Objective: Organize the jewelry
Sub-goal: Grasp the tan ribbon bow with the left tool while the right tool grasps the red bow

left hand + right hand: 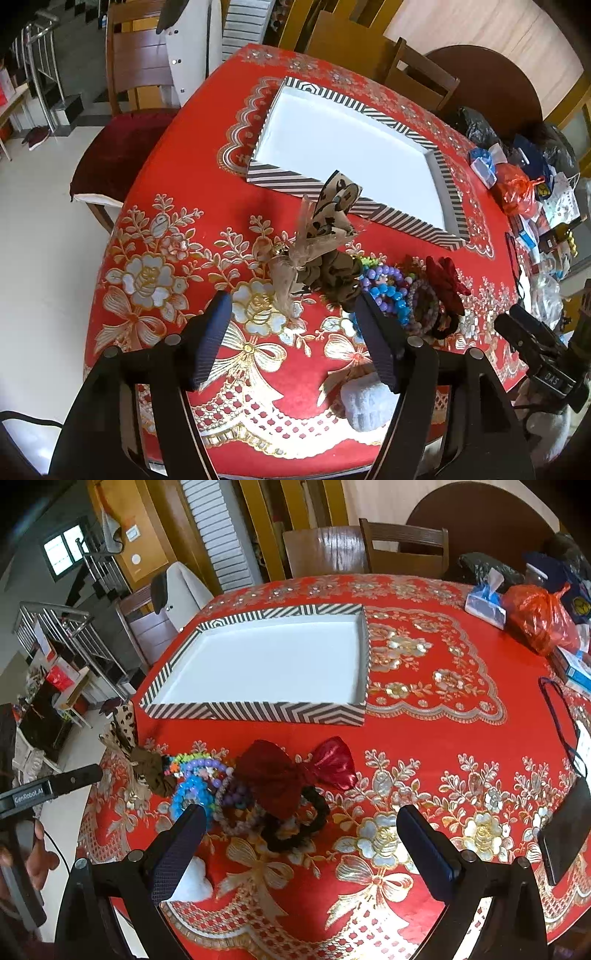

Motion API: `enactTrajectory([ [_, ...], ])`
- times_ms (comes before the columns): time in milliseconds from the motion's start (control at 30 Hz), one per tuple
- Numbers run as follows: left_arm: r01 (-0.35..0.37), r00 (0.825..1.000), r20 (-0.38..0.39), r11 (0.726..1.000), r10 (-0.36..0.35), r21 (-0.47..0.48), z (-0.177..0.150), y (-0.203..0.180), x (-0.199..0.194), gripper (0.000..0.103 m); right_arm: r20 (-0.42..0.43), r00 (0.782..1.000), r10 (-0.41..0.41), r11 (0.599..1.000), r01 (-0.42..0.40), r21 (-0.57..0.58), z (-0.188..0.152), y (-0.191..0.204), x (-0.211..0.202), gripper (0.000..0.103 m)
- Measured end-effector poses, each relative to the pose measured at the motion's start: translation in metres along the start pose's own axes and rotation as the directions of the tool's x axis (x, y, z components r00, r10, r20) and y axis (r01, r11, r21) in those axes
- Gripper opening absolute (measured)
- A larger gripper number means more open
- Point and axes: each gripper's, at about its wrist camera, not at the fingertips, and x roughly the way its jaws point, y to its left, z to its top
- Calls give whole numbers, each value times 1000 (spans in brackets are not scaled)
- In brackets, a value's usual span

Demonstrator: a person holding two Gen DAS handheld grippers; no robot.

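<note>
the jewelry, a heap of bead bracelets and fabric hair ties (pixel 236 794), lies on the red tablecloth with gold and silver flowers (pixel 443 768), just ahead of both grippers. the left gripper (pixel 295 306) has its jaws spread wide with nothing between the pads; just beyond its tips stand a leopard-print ribbon bow in clear wrap (pixel 328 218) and an olive-brown fabric scrunchie (pixel 340 273), and by its right fingertip lie the blue and purple plastic bead bracelets (pixel 388 291). further to that side sits a dark red velvet bow (pixel 447 273) over a black hair tie (pixel 448 325). the right gripper (pixel 301 818) is also spread apart and holds nothing; the dark red bow (pixel 273 775) and a shiny red satin bow (pixel 332 760) lie ahead of the gap, nearer its left finger, whose tip is just beside the blue beads (pixel 192 794). beyond the heap, further from both tools, rests an empty shallow cardboard tray with black-and-white striped walls and a white floor (pixel 258 710). a small white fluffy item (pixel 194 880) lies under the right gripper's left finger. far to the right of that tool sit an orange plastic bag (pixel 539 616) and a dark flat phone (pixel 565 834).
</note>
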Motion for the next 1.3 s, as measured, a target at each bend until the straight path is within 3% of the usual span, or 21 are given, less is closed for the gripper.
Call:
enactTrajectory([
  [167, 0, 1000, -16, 1000, 0, -2, 0, -1, 6, 70, -26, 1000, 7, 1000, -7, 8, -4, -7, 7, 93],
  [833, -18, 1000, -11, 1000, 18, 22, 10, 0, 23, 70, -57, 997, 54, 997, -50, 65, 11, -6, 21, 93],
  [1033, -1, 999, -39, 999, 3, 42, 16, 0, 38, 70, -80, 989, 124, 985, -113, 127, 17, -11, 37, 93],
  [1300, -28, 997, -75, 998, 32, 51, 27, -3, 58, 70, -128, 977, 169, 957, -132, 258, 34, -25, 75, 93],
])
